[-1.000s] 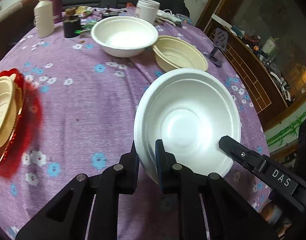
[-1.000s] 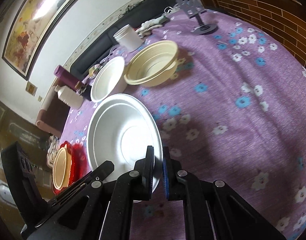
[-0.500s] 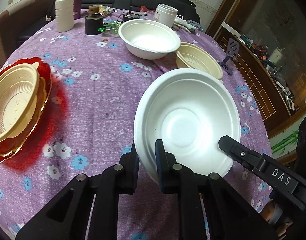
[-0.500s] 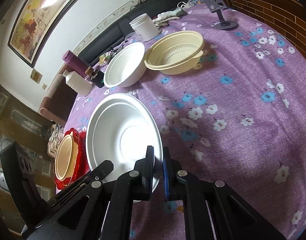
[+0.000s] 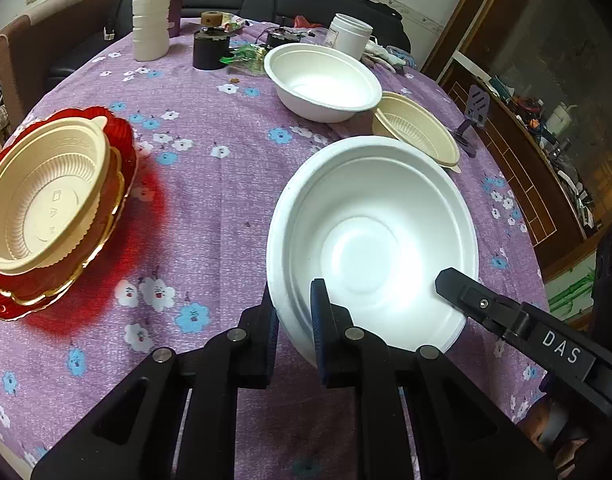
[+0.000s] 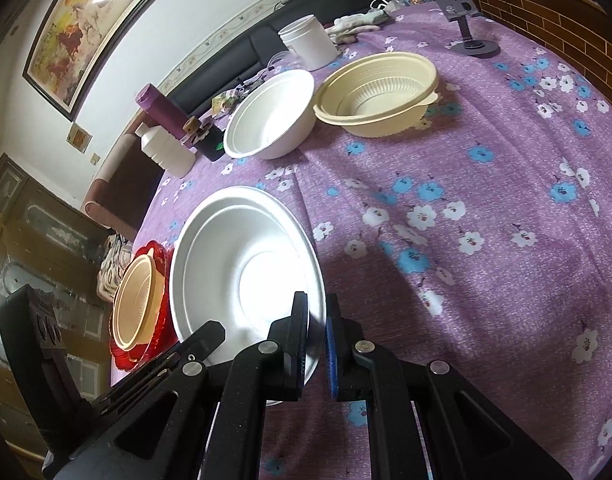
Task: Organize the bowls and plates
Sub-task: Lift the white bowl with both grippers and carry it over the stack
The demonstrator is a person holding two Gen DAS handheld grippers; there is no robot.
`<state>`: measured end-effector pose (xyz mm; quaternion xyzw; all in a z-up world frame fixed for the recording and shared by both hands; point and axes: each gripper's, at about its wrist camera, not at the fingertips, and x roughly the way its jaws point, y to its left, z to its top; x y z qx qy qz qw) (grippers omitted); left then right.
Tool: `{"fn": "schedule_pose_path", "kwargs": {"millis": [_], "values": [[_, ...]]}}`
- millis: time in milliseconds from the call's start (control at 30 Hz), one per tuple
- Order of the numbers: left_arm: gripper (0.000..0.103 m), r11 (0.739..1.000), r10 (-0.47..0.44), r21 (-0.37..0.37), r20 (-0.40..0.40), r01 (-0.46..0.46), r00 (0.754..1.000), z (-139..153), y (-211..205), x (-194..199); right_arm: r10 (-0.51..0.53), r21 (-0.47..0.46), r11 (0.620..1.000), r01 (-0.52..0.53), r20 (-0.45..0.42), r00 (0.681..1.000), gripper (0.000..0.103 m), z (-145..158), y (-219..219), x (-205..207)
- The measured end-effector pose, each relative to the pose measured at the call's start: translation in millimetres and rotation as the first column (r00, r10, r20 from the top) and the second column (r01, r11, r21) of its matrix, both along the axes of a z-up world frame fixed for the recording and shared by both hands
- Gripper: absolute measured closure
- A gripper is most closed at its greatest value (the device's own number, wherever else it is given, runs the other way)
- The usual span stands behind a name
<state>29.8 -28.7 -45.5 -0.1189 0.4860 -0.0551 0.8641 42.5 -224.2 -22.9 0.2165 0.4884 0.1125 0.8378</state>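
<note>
A: Left wrist view showed the counter, then the white bowl held above it, between the red plate stack and the second white bowl.

B: Both pinched its near rim: left gripper and right gripper clamped narrow. Carrying step, seemingly; next likely called for lowering it level into a matching bowl.

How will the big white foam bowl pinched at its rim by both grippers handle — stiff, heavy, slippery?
The big white foam bowl looks thin-walled and moulded, so probably very light. The left gripper and right gripper each pinch only its rim, so it may flex or dent. Its matte surface likely grips the pads well.
</note>
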Motion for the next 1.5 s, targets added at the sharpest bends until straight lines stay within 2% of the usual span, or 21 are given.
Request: {"fn": "schedule_pose_path", "kwargs": {"millis": [733, 1500], "values": [[0.090, 0.995, 0.104, -0.001, 0.032, -0.104, 0.994, 15.5, 48.7, -10.0, 0.122, -0.002, 0.992, -0.122, 0.037, 0.992, 0.095, 17.3, 53.1, 11.7], [0.089, 0.969, 0.247, -0.013, 0.064, -0.247, 0.967, 29.0, 111.3, -16.6, 0.257, -0.005, 0.966, -0.257, 0.087, 0.963, 0.095, 40.9, 124.3, 26.2]]}}
